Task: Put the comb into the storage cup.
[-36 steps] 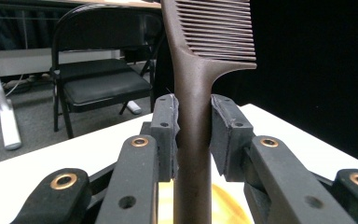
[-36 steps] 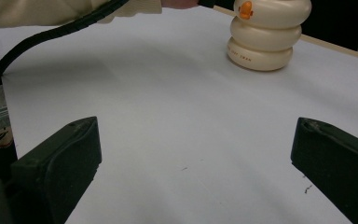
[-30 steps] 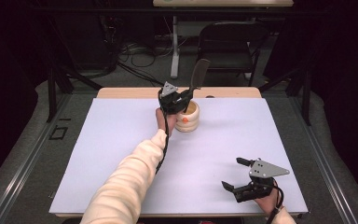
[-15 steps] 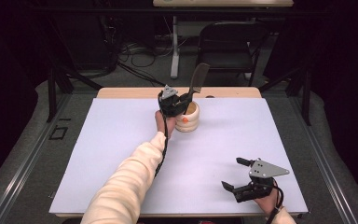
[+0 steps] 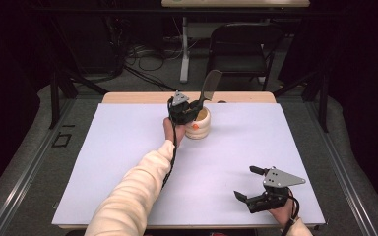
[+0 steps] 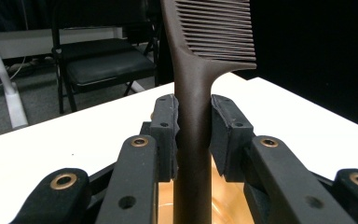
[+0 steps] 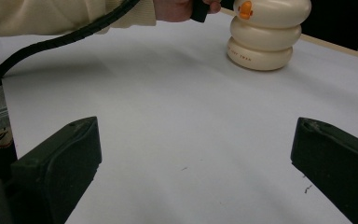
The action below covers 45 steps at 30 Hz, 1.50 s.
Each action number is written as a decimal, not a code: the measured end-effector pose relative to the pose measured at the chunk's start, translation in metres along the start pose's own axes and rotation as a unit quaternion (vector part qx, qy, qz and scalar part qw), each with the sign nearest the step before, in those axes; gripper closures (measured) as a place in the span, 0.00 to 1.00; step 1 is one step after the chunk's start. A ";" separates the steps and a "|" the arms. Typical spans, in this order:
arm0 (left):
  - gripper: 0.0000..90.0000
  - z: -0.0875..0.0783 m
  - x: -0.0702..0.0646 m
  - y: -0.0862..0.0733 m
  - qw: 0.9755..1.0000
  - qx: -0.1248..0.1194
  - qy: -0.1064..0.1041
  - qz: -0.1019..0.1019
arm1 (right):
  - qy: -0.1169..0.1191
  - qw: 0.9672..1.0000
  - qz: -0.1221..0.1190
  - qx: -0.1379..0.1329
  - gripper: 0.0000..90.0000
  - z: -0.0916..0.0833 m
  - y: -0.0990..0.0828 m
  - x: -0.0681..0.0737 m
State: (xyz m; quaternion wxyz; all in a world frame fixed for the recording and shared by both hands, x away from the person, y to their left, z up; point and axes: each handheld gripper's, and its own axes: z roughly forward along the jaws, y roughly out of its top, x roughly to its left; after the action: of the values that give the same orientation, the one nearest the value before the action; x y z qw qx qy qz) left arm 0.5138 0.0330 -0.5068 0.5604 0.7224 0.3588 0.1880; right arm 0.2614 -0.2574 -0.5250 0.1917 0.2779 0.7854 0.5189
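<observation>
A dark brown comb (image 6: 193,116) stands upright with its handle clamped between my left gripper's (image 6: 194,126) two pads. Its teeth rise above the jaws, and its lower end reaches down into a cream ribbed holder (image 5: 200,125) with an orange mark. In the high view my left gripper (image 5: 189,109) sits over that holder near the table's far edge, the comb (image 5: 209,84) sticking up behind it. My right gripper (image 5: 248,186) rests near the front right corner of the white table (image 5: 128,147), jaws wide apart with nothing between them. From the right gripper view the holder (image 7: 265,35) stands far ahead.
A cream sleeve and black cable (image 7: 65,32) cross the table from the front toward the holder. Behind the table stand a black folding chair (image 5: 241,49) and a white desk leg (image 5: 184,54). A wooden strip (image 5: 138,98) runs along the table's far edge.
</observation>
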 end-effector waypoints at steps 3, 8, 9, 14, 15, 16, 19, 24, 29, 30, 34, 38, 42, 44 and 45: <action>0.80 0.000 -0.001 0.000 1.000 0.004 0.002 0.005 | 0.000 1.000 0.000 0.000 0.01 0.000 0.000 0.000; 0.80 0.000 -0.001 -0.001 1.000 0.009 0.005 0.006 | 0.000 1.000 -0.001 0.000 0.01 0.000 0.000 0.000; 0.80 0.000 -0.001 -0.001 1.000 0.011 0.006 0.009 | 0.000 1.000 0.000 0.000 0.01 0.000 0.000 0.000; 0.80 0.000 -0.003 -0.003 1.000 0.022 0.010 0.018 | 0.000 1.000 0.000 0.000 0.01 0.000 0.000 0.000; 0.80 0.000 -0.003 -0.003 0.999 0.025 0.014 0.024 | 0.000 1.000 0.000 0.000 0.01 0.000 0.000 0.000; 0.80 -0.001 -0.004 -0.003 0.999 0.026 0.016 0.027 | 0.000 1.000 0.000 0.000 0.01 0.000 0.000 0.000; 0.80 -0.001 -0.004 -0.004 0.999 0.033 0.017 0.029 | 0.000 1.000 0.000 0.000 0.01 0.000 0.000 0.000; 0.79 -0.003 -0.006 -0.005 0.998 0.040 0.018 0.038 | 0.000 1.000 0.000 0.000 0.01 0.000 0.000 0.000; 0.62 -0.008 -0.010 -0.002 0.998 0.034 0.011 0.055 | -0.001 1.000 -0.001 0.000 0.01 0.000 0.000 0.000; 0.59 -0.010 -0.010 -0.001 0.998 0.030 0.007 0.055 | -0.001 1.000 0.000 0.000 0.01 0.000 0.000 0.000; 0.47 -0.016 -0.010 0.002 0.998 0.031 0.007 0.056 | 0.000 1.000 0.000 0.000 0.01 0.000 0.000 0.000; 0.41 -0.023 -0.010 0.006 0.998 0.029 0.008 0.056 | 0.000 1.000 0.000 0.000 0.01 0.000 0.000 0.000; 0.35 -0.030 -0.010 0.010 0.998 0.033 0.007 0.056 | -0.001 1.000 0.000 0.000 0.01 0.000 0.000 -0.001; 0.32 -0.034 -0.010 0.012 0.998 0.034 0.004 0.062 | 0.000 1.000 0.001 0.000 0.01 0.000 0.000 -0.001; 0.29 -0.036 -0.010 0.014 0.997 0.037 0.001 0.064 | -0.001 1.000 0.000 0.000 0.01 0.000 0.000 -0.001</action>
State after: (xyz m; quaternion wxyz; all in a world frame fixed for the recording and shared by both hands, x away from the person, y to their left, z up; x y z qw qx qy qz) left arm 0.4868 0.0483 -0.4817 0.5194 0.7642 0.3190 0.2109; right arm 0.2620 -0.2583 -0.5251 0.1928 0.2785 0.7852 0.5185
